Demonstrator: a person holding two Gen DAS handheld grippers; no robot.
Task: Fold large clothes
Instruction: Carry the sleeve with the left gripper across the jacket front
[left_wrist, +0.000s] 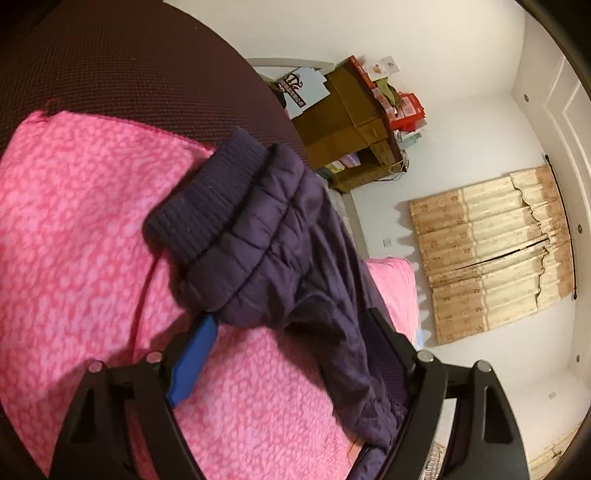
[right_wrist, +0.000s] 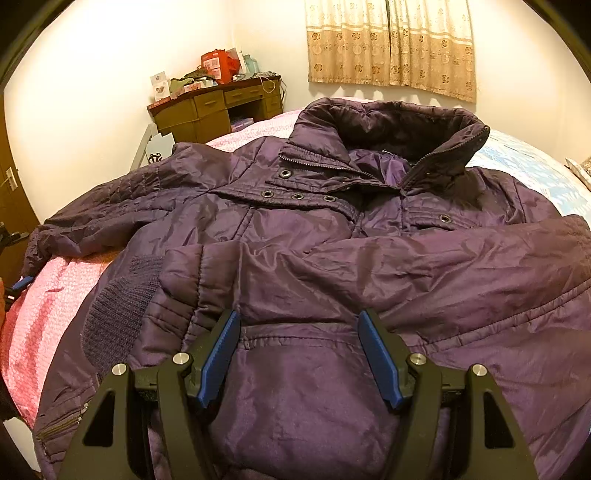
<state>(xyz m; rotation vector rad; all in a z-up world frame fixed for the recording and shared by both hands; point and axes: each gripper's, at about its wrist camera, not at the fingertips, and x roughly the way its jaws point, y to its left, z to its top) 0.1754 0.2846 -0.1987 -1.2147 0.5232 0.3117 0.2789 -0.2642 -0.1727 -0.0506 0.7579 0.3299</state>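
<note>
The purple padded jacket (right_wrist: 314, 236) lies spread face up on the bed, over a pink blanket (right_wrist: 48, 295), collar toward the curtained window (right_wrist: 391, 44). One sleeve is folded across the chest, its ribbed cuff (right_wrist: 118, 306) lying near the jacket's edge. The right tongs (right_wrist: 299, 325) hang just above the jacket's lower front, blue pads (right_wrist: 218, 362) spread wide apart with nothing between them.

Over at the side of the bed, the left tongs (left_wrist: 291, 332) have the other sleeve (left_wrist: 266, 236). Its cuff (left_wrist: 207, 199) droops over the pink blanket, the padded fabric bunched and running down between the two fingers. One blue pad (left_wrist: 192, 358) shows, the other is buried under cloth, so I can't tell whether they are pinching it or merely carrying it draped across. A cluttered wooden desk (right_wrist: 218, 107) stands against the far wall.
</note>
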